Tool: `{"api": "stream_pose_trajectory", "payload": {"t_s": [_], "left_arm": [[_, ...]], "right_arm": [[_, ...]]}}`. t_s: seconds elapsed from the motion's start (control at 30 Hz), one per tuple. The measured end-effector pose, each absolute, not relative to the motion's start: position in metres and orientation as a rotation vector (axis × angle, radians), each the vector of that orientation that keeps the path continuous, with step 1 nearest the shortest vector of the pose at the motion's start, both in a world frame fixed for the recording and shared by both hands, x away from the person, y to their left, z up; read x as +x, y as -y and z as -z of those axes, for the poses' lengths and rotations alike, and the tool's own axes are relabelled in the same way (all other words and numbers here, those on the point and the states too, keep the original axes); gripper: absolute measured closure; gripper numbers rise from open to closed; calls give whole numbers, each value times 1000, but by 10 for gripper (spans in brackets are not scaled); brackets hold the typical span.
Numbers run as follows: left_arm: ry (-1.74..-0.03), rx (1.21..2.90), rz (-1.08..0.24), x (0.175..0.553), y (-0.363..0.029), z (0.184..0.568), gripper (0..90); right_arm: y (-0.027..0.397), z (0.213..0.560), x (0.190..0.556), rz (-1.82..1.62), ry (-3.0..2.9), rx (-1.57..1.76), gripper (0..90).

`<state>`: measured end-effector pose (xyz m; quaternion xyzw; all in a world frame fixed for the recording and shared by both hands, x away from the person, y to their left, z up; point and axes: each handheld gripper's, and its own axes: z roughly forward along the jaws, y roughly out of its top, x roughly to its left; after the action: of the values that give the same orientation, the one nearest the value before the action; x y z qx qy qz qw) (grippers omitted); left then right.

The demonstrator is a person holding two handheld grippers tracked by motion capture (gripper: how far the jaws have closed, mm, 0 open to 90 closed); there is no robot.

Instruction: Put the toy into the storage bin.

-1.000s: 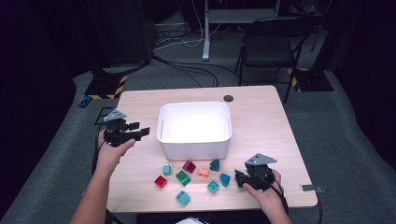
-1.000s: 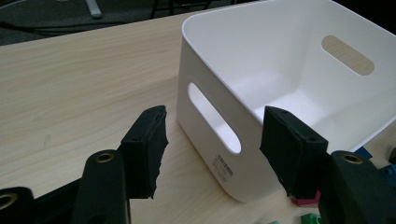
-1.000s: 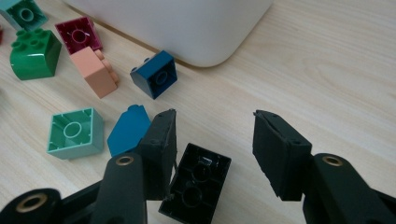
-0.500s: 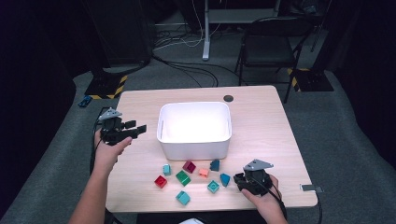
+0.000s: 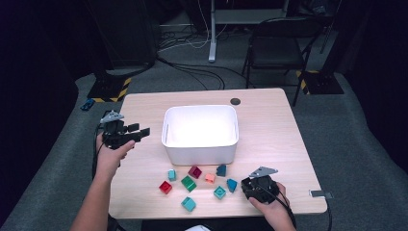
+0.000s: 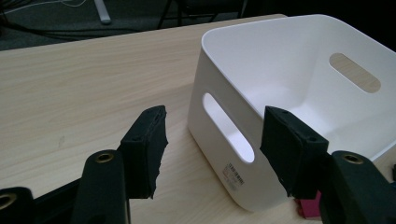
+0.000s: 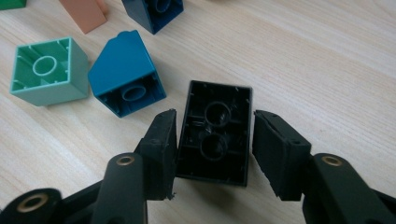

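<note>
Black plastic was between your right tongs (image 7: 215, 154): a two-stud black brick (image 7: 215, 133), lying hollow side up on the table (image 5: 279, 139), near the front edge and just right of the other loose bricks. Those jaws had just been closing around it. The left pad seemed to touch the brick's side, while the right pad showed a narrow gap, so I judged the grip not yet made (the brick rested on the wood). The step in hand was the grasp of this brick. A blue sloped brick (image 7: 126, 79) lay just beside it, not touching. Your left tongs (image 6: 212, 149) stood about half open and empty, just beside the white bin (image 5: 201, 132). Next you had to finish the squeeze evenly on both long sides, lift straight up, then carry it toward the bin, probably its destination.
</note>
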<state>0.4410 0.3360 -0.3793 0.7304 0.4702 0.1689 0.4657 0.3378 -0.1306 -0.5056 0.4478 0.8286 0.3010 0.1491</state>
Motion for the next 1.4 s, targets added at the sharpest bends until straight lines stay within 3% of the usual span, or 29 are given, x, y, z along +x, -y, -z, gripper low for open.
{"api": "stream_pose_trajectory", "payload": {"t_s": [0.17, 0.77, 1.4], "left_arm": [[-1147, 1806, -413, 442, -334, 380, 401], [-1158, 1794, -430, 438, -338, 380, 401], [-1163, 1779, -430, 427, -345, 379, 402]], "right_arm": [[133, 507, 338, -850, -2393, 1316, 565], [134, 504, 345, -838, -2366, 1295, 579], [128, 457, 357, -950, -2383, 1218, 579]]}}
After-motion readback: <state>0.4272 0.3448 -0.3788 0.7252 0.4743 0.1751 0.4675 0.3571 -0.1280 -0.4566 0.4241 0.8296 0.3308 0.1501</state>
